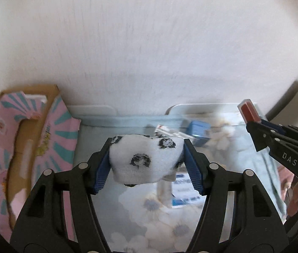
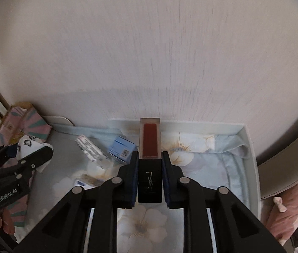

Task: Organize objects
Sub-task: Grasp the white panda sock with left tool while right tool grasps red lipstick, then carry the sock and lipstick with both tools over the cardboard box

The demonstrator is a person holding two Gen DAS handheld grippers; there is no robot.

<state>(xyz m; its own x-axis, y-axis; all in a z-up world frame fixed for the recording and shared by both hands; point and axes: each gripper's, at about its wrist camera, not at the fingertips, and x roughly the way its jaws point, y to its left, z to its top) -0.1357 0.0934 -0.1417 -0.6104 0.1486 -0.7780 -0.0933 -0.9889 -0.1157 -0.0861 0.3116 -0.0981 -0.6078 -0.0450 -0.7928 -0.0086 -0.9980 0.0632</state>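
Note:
My left gripper (image 1: 146, 147) is shut on a white sock with black print (image 1: 144, 158) and holds it above the flowered blue cloth (image 1: 165, 221). It also shows in the right wrist view (image 2: 29, 147), with the sock (image 2: 27, 144) in it. My right gripper (image 2: 150, 158) is shut on a lip gloss tube (image 2: 150, 141) with a red clear end and a black cap. The tube (image 1: 250, 110) and right gripper (image 1: 254, 122) show at the right of the left wrist view.
A pink and teal cardboard box (image 1: 22, 147) lies at the left. A blue carton (image 2: 120, 147), a silver blister pack (image 2: 89, 147) and a blue and white box (image 1: 184, 191) lie on the cloth. A white tray rim (image 2: 252, 154) borders the right. A white wall is behind.

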